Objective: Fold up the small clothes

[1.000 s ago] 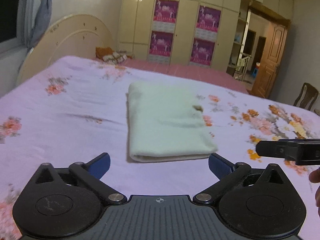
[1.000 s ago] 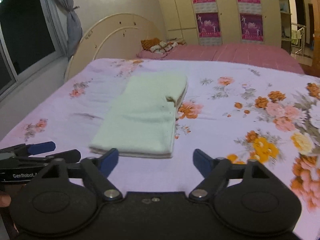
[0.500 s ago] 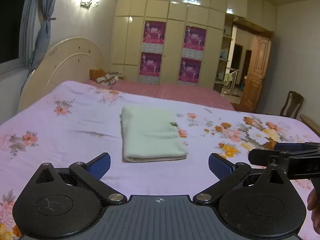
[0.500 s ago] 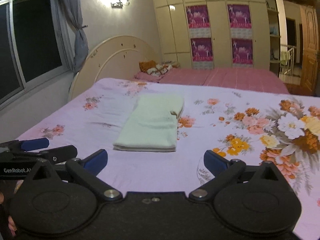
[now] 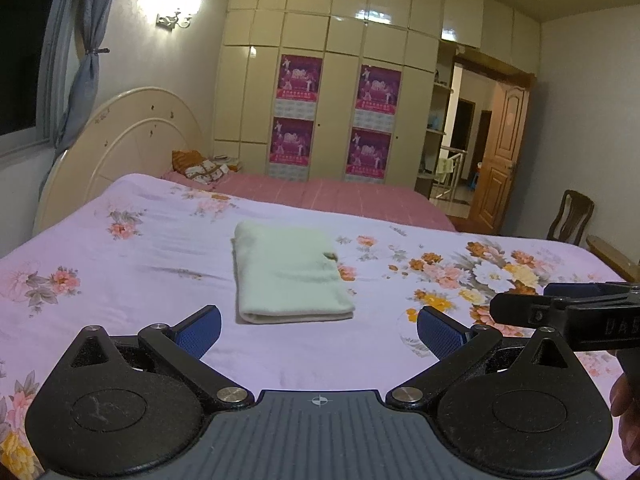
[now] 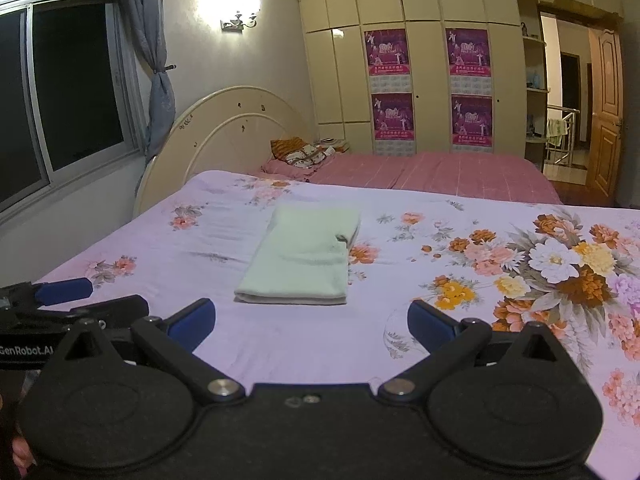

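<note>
Pale green cloth, folded into a neat rectangle (image 5: 290, 276), lies flat on your lilac floral bedsheet (image 5: 120, 280) in the left wrist view, ahead of your left gripper (image 5: 319, 330) and apart from it. That gripper's blue-padded fingers (image 5: 200, 330) are spread wide with only sheet between them; they grip nothing. The folded edge of the cloth faces you, and a small dark mark sits at its right side. Your right gripper (image 5: 560, 312) enters from the right edge, side-on, well clear of the cloth; from this angle its spread cannot be judged. Beyond the sheet you have a pink bedcover (image 5: 328, 196), a cream headboard (image 5: 120, 140), a wardrobe with purple posters (image 5: 336, 120) and a wooden door (image 5: 500, 160).

Right wrist view: the same folded cloth (image 6: 304, 260) rests ahead and slightly left of centre, layered edges visible along its near end. Your right gripper (image 6: 312, 322) hangs over the sheet (image 6: 440, 260) short of the cloth, fingers (image 6: 430, 322) set wide apart and holding nothing. Your left gripper (image 6: 72, 300) shows at the left edge, near the sheet, not touching the cloth. A dark window (image 6: 60, 92) with a tied grey curtain (image 6: 156, 80) stands at left, and a lit wall lamp (image 6: 236, 12) above the headboard (image 6: 224, 136).
</note>
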Tool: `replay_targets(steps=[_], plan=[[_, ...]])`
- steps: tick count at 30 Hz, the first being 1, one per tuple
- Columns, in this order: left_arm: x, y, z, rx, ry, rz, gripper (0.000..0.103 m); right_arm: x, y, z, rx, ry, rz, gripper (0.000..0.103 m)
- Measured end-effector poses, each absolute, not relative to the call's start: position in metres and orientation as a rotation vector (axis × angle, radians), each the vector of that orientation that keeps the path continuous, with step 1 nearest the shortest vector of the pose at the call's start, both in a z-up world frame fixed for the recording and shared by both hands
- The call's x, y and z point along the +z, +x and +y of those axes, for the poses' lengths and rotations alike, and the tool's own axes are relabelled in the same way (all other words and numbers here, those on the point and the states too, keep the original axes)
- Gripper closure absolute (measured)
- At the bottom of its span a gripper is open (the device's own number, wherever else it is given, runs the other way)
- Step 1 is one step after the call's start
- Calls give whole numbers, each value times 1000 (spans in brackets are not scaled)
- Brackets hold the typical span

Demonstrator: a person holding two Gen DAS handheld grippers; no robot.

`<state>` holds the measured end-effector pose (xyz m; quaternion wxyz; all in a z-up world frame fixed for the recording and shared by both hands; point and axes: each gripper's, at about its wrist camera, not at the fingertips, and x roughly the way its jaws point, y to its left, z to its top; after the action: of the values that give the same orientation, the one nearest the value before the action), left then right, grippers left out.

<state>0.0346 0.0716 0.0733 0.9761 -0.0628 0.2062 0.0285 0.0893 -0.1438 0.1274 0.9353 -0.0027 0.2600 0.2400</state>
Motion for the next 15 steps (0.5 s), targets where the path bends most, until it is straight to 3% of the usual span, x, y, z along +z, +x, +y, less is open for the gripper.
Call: replay_targets(steps=[15], plan=[[78,23,67,63,-119,404,0,137,77,-144,494,-19,512,1]])
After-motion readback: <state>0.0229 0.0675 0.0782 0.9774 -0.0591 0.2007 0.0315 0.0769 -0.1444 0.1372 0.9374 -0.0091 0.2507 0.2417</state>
